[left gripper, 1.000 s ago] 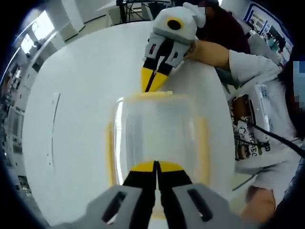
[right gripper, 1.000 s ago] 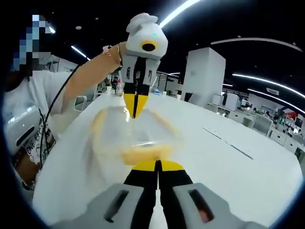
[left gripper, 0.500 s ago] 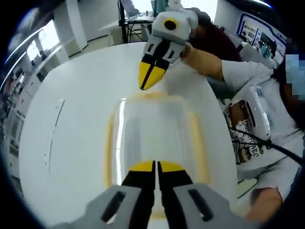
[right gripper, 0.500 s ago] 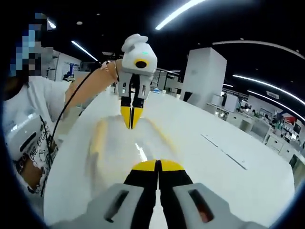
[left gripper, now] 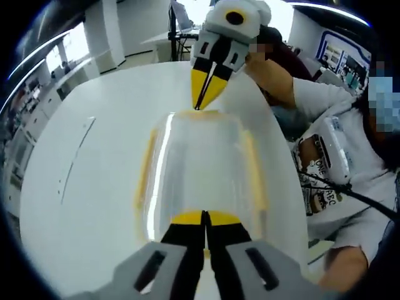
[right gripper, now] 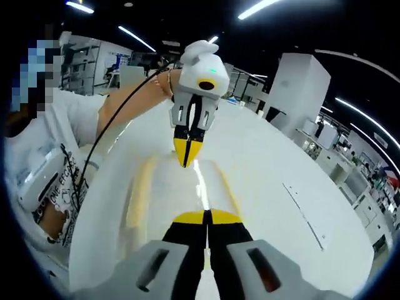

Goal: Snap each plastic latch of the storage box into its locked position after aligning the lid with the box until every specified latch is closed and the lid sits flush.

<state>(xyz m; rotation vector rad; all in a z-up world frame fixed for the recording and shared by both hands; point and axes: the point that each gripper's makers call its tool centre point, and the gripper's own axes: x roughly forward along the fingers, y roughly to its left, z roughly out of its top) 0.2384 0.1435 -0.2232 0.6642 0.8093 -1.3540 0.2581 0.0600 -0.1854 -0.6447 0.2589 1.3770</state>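
A clear storage box (left gripper: 200, 169) with its lid on lies lengthwise on the white table (left gripper: 94, 206). Yellow latches run along its left side (left gripper: 145, 172), right side (left gripper: 256, 169) and far end (left gripper: 201, 114). My left gripper (left gripper: 205, 217) is shut, its yellow tips over the box's near end. My right gripper (left gripper: 199, 106) points down at the far end latch, jaws together. In the right gripper view the box (right gripper: 178, 194) stretches away from my right gripper (right gripper: 205, 217), and the left gripper (right gripper: 186, 164) touches its far end, shut.
A person in a white printed shirt (left gripper: 325, 175) stands at the table's edge, a cable hanging over the shirt; their arm (right gripper: 131, 103) holds the far gripper. A thin seam (left gripper: 78, 150) marks the tabletop left of the box. Office furniture stands beyond the table.
Both views have tilted and shifted. The right gripper's tips lifted slightly off the far latch to the left, then came back down onto the far end. The box has stayed in place.
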